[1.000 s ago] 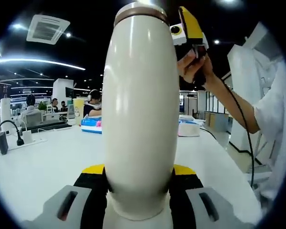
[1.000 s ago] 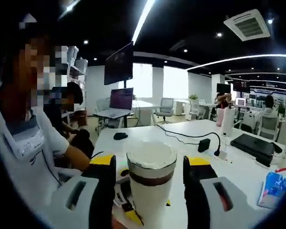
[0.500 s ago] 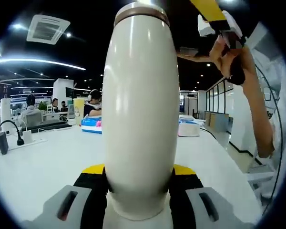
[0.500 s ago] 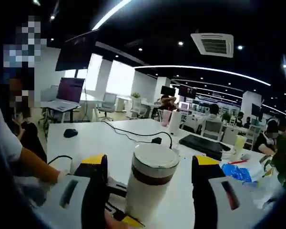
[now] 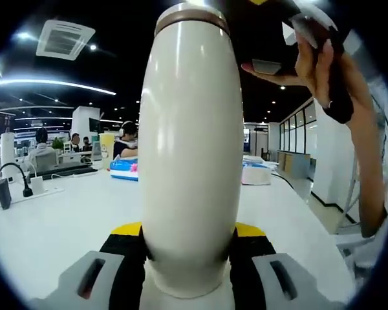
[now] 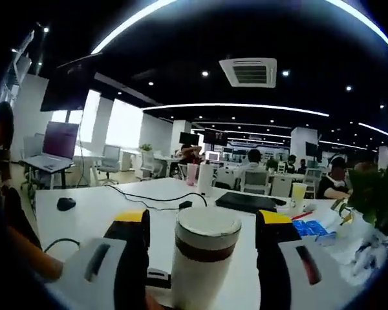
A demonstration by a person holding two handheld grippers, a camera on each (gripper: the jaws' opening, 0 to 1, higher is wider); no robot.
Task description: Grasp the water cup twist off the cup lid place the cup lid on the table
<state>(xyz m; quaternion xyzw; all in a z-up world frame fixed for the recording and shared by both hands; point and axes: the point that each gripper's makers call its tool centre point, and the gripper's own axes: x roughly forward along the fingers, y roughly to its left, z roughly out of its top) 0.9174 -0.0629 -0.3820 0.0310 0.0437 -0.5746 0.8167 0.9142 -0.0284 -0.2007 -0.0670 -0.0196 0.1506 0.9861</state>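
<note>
A tall cream water cup [image 5: 191,148] with a brown band near its top stands upright in the left gripper view. My left gripper [image 5: 187,236] is shut on its lower body, and its yellow-and-black fingertips [image 5: 125,231] press against both sides. In the right gripper view I look down on the cup's cream lid [image 6: 207,221] above the brown band. My right gripper [image 6: 202,226] is open, one jaw on each side of the lid with a gap to it. In the left gripper view a hand [image 5: 323,71] holds the right gripper [image 5: 297,19] above the cup.
The white table [image 5: 64,226] stretches out around the cup. On it lie a cable and charger [image 5: 13,187], blue packs [image 5: 124,169], a black mouse [image 6: 66,203] and a dark laptop [image 6: 246,201]. A plant [image 6: 368,194] stands at the right. People sit at desks behind.
The right gripper and its hand have risen and swung round over the cup top, so its view now faces along the table. The left gripper and cup have not moved.
</note>
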